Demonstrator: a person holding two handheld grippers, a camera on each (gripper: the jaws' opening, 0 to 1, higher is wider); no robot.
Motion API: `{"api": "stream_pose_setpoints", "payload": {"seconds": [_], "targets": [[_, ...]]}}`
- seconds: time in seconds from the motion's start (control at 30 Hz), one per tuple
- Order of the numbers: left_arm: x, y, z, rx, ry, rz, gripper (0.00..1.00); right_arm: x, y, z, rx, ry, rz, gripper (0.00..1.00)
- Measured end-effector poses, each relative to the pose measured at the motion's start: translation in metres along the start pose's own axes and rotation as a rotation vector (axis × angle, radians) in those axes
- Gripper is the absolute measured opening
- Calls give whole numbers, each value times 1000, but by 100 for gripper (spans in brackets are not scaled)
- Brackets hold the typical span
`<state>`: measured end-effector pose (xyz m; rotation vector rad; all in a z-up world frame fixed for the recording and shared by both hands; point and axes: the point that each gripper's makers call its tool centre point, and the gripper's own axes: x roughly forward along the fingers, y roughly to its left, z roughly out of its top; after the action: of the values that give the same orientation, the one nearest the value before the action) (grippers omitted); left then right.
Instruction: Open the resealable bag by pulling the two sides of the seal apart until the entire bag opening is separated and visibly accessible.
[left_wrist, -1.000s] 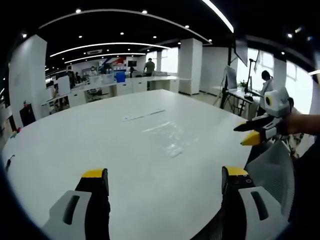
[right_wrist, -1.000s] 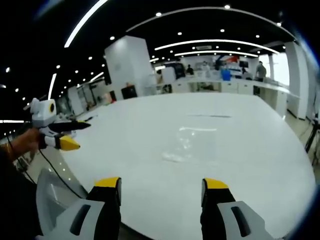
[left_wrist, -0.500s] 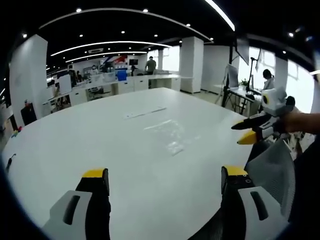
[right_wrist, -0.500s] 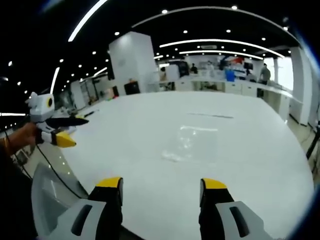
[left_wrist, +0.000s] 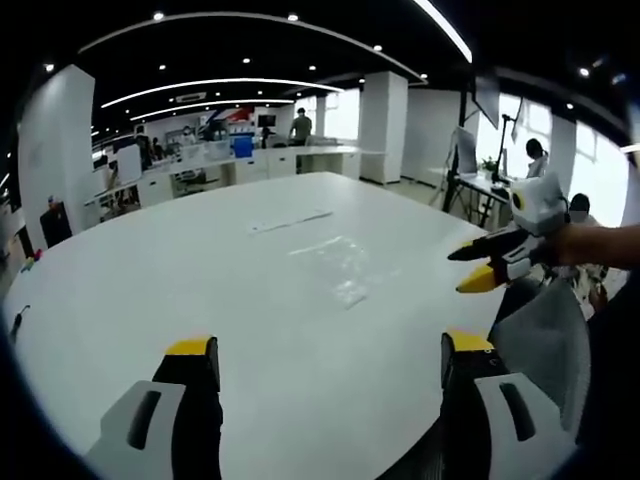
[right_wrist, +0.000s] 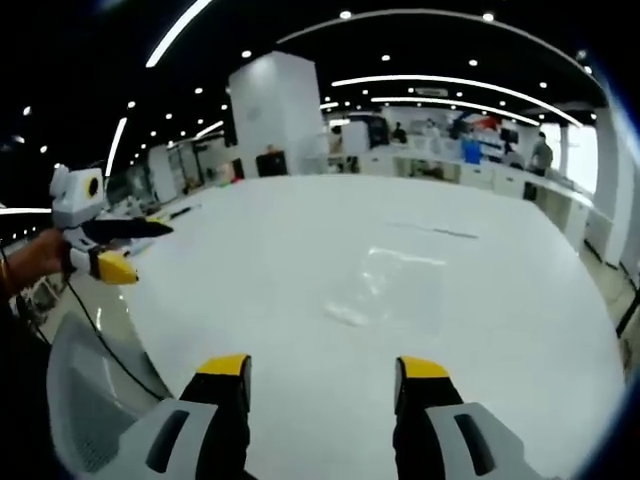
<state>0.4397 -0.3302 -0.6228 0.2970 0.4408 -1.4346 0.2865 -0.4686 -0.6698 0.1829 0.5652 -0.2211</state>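
Bright ceiling strips, soft focus, fisheye-bent edges.

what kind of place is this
Probably an open-plan office or lab: a large white table carrying a clear resealable bag, white counters behind, desks with monitors by the windows, strip ceiling lights.

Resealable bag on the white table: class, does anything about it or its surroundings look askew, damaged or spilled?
Nothing stands out. The clear resealable bag lies flat on the white table, slightly wrinkled, with no spill visible. Both grippers, left and right, are open and apart from it.
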Motion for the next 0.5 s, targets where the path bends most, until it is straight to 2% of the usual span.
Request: {"api": "stream_pose_setpoints", "payload": {"seconds": [0.13,0.27,0.5], "targets": [[1,2,2,-2,-6,-4,89,9,-5,6,-25,3,4,55],[3,-1,-5,41,22,-24,90,20,-9,8,-44,15,11,55],[8,0,-12,10,33,-34,89,35,-14,9,-70,37,17,54]]}}
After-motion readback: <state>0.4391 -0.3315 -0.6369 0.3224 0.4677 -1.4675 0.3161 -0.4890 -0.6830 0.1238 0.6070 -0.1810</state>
